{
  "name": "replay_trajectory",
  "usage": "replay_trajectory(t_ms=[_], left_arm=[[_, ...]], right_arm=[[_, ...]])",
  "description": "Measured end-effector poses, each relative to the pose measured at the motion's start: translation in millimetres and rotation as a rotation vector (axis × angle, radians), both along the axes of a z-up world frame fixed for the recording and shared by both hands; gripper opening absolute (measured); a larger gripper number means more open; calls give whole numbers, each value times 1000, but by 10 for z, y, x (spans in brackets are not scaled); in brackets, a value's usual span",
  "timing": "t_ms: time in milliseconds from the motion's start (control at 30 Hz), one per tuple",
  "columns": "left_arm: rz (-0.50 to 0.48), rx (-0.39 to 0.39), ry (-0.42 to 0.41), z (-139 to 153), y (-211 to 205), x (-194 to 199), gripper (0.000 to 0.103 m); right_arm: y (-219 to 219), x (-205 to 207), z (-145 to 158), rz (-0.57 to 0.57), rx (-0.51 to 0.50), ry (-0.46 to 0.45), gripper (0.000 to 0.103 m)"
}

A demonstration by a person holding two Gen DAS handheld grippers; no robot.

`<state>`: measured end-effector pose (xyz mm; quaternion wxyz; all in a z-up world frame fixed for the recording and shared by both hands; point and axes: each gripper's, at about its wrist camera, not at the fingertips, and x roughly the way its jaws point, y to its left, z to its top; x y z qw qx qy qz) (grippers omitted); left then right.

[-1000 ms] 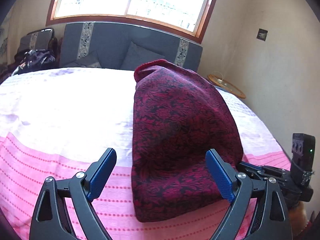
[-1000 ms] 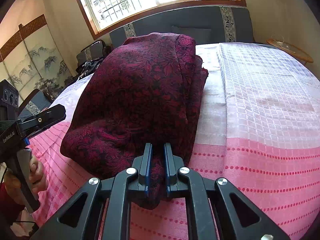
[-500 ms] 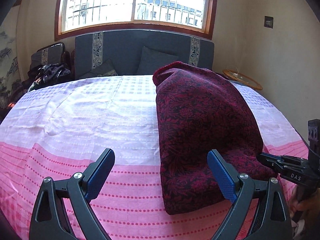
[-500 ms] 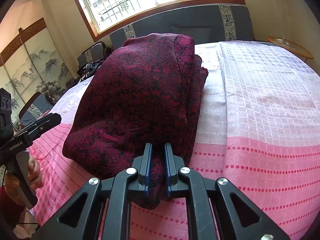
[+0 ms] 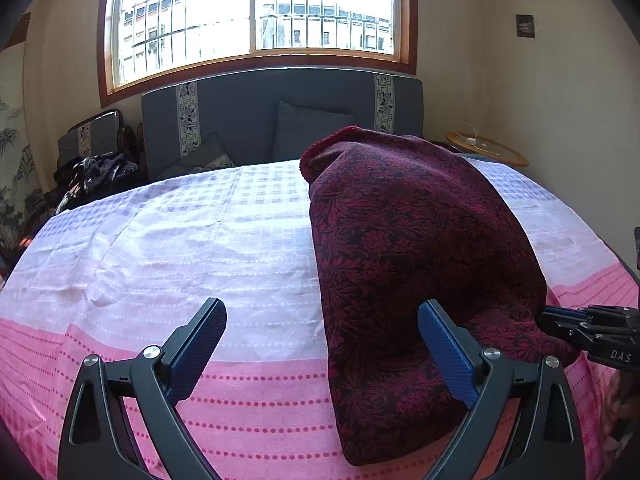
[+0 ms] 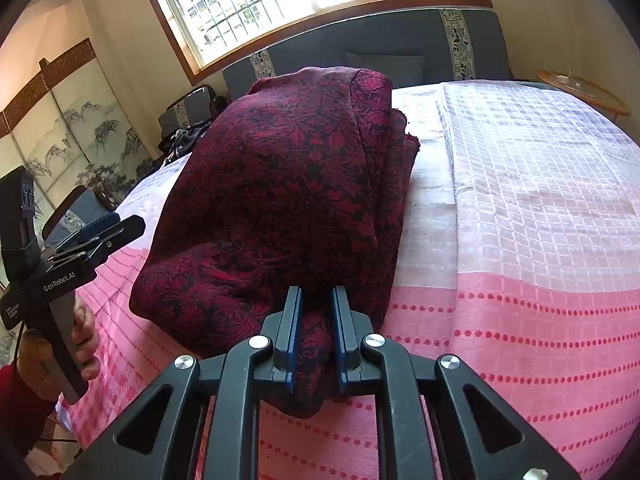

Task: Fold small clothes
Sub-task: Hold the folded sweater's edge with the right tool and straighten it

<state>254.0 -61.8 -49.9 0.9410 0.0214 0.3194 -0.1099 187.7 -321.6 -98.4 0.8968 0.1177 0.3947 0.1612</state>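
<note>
A dark red patterned cloth [image 5: 420, 240], folded into a long thick strip, lies on the pink and white bedspread [image 5: 160, 240]. My left gripper [image 5: 322, 306] hovers over its near left edge; its jaws are opening and the pads touch nothing. The same cloth [image 6: 288, 184] fills the right wrist view. My right gripper [image 6: 318, 292] has the near corner fold bunched between its pads, and its jaws are opening. The right gripper [image 5: 588, 324] shows at the cloth's right edge, and the left gripper [image 6: 104, 236], held by a hand [image 6: 80, 336], is at the left.
A grey padded headboard [image 5: 248, 120] with cushions stands beyond the bed under a window. A round wooden side table [image 5: 488, 150] is at the far right. Dark clothes [image 5: 96, 172] are piled on a chair at the far left. A painted folding screen [image 6: 60, 140] stands beside it.
The left gripper has rolled and swung, so the cloth now sits further right in its view, and its jaws stand slightly wider. The right jaws have parted a little around the cloth fold.
</note>
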Motion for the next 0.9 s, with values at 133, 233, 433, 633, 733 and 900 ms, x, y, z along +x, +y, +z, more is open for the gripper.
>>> replay_trajectory(t_ms=[133, 233, 433, 633, 733, 900], left_arm=[[-29, 6, 30, -32, -15, 174, 96], [-34, 18, 22, -48, -18, 267, 96], [-70, 14, 49, -123, -16, 453, 96], [-149, -66, 115, -200, 32, 637, 97], [-197, -142, 165, -247, 103, 757, 97], [-275, -333, 305, -399, 246, 1027, 98]], right_arm=[[-10, 8, -6, 9, 16, 0, 16], [-22, 3, -15, 10, 29, 2, 16], [-1, -5, -13, 9, 13, -1, 16], [27, -7, -10, 7, 5, -3, 16], [27, -5, -6, 6, 12, -2, 16], [18, -19, -3, 5, 13, -2, 16]])
